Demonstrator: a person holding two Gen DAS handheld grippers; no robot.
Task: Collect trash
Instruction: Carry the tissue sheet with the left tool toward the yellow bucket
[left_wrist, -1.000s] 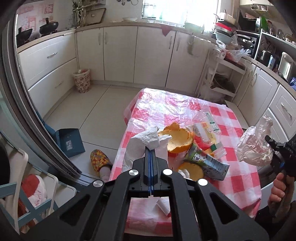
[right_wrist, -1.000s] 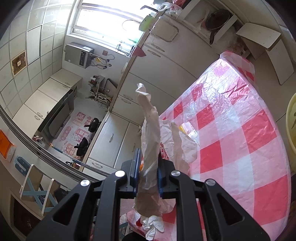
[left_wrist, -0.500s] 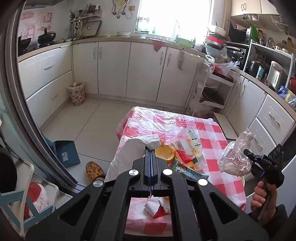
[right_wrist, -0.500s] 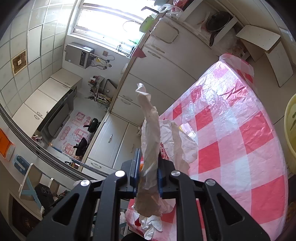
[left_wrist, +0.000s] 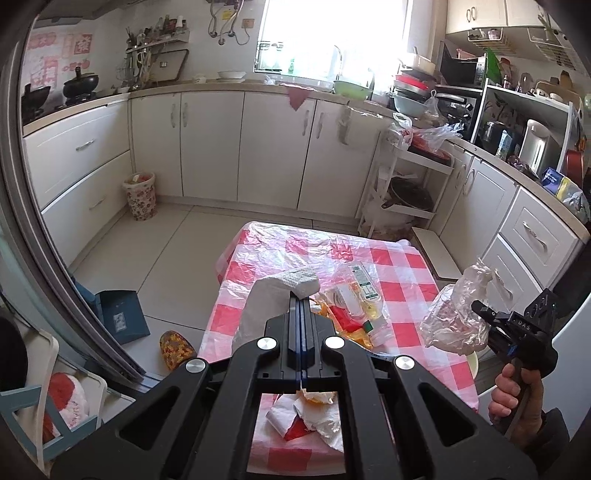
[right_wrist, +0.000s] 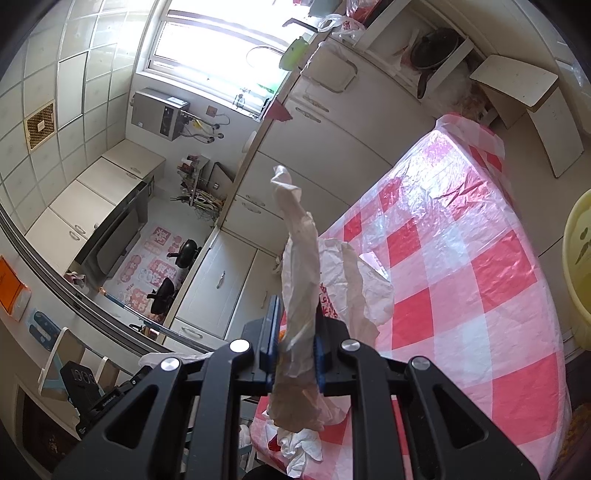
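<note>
Above the red-and-white checked table (left_wrist: 402, 266), covered in glossy plastic sheet, the left gripper (left_wrist: 301, 295) is clamped flat on a soft, quilted white paper towel (left_wrist: 273, 295), while the right gripper (right_wrist: 295, 325) pinches a crinkled, translucent plastic bag (right_wrist: 299, 280). Compared with a second ago, the left gripper has risen and pulled back, so the table looks smaller and the orange peel is now mostly hidden. The bag's long, twisted neck points straight ahead past the fingertips, and the towel drapes down leftward.
</note>
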